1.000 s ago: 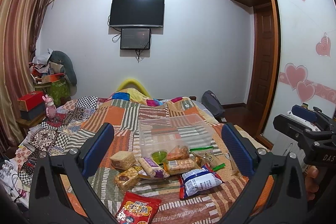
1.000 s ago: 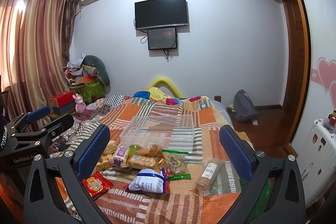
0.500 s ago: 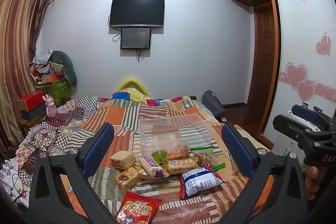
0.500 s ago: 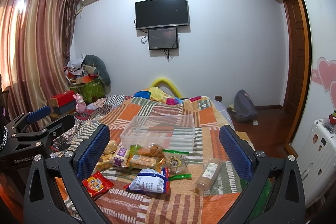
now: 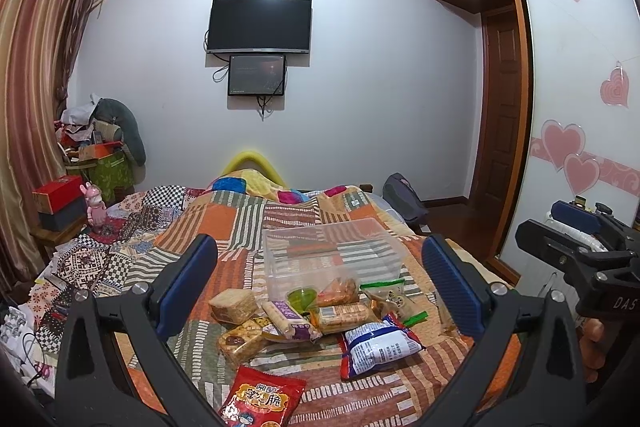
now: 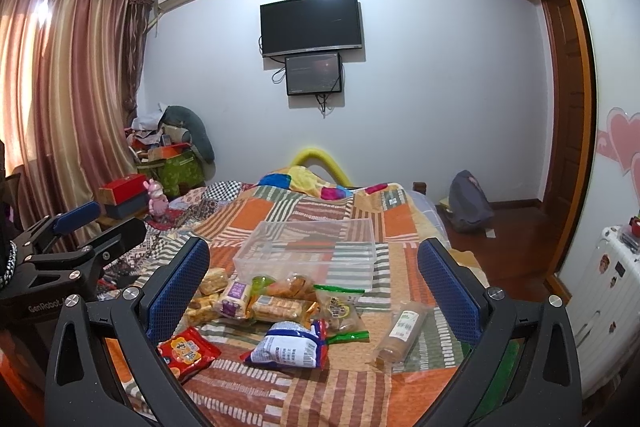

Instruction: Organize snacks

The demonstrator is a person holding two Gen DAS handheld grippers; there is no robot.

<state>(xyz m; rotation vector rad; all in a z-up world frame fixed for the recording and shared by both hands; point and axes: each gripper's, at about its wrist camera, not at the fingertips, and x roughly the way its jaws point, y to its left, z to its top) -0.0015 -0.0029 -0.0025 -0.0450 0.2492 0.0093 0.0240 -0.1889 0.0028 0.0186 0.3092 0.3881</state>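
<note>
Several snack packets lie on a patchwork quilt in front of an empty clear plastic bin. Among them are a red packet, a blue-and-white bag, a purple-labelled roll and a long brown pack. My left gripper is open and empty, held above the near snacks. My right gripper is open and empty too, above the snacks. Each gripper shows at the edge of the other's view.
The bed fills the middle of the room. A cluttered stand with red boxes and a pink toy is at the left by curtains. A wardrobe with heart stickers, a white suitcase and a grey backpack are at the right.
</note>
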